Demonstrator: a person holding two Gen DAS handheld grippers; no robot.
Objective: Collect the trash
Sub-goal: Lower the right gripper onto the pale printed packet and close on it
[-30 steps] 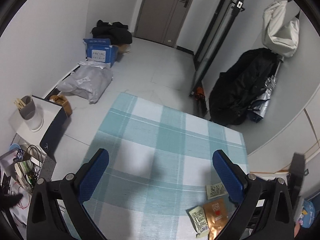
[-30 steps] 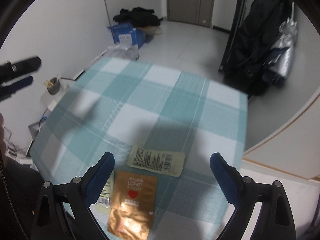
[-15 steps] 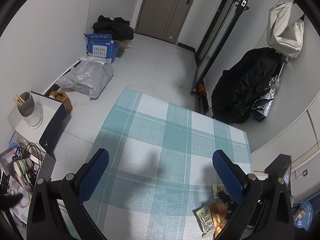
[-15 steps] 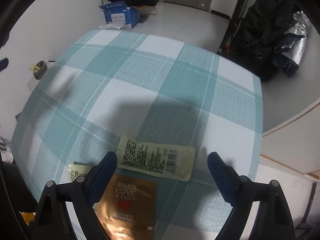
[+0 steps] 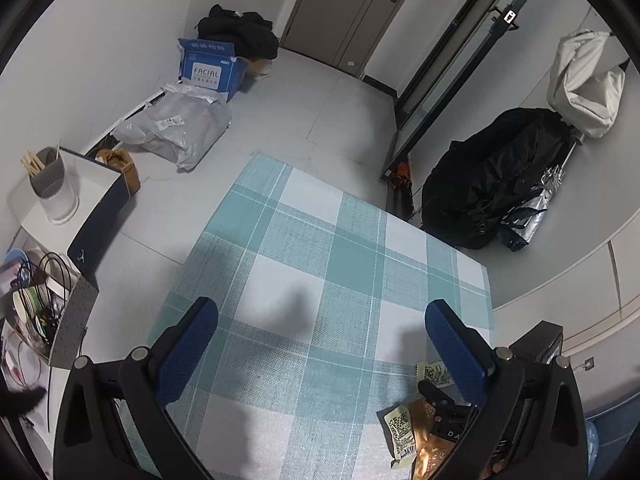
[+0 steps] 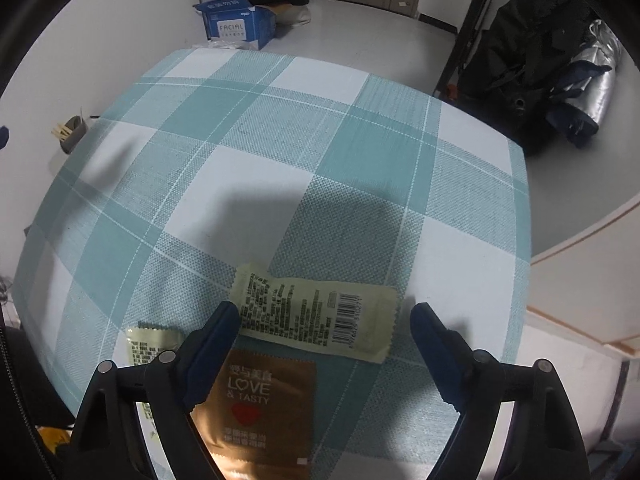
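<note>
The right tongs [image 6: 325,314] hang low over the near end of a desk [image 6: 256,184] covered in a teal-and-white checked woven cloth, their blue-padded jaws wide apart and just now narrowing a little, with nothing pressed between the pads. Between and just beyond those jaws lies the trash: a pale yellow-green flat plastic wrapper with black print and a barcode [image 6: 316,314], lying crosswise on the cloth, its left end close by the left pad [image 6: 218,330], though whether they touch cannot be told. Nearer the camera, a glossy bronze-brown foil sachet printed "LOVE & TASTY" with a red heart [image 6: 256,404] lies flat, its far edge just beside the pale wrapper and its left side hidden behind the left jaw. A second small pale yellow-green printed wrapper [image 6: 150,346] lies to the left of the sachet, partly hidden by the tongs' black frame. In the left wrist view, the left tongs [image 5: 322,320] hover over bare cloth with jaws wide and empty; the same three pieces show at that view's lower right, partly behind the right jaw. On the grey floor beyond the desk stands a blue cardboard box marked "FACIAL" [image 6: 236,24].
</note>
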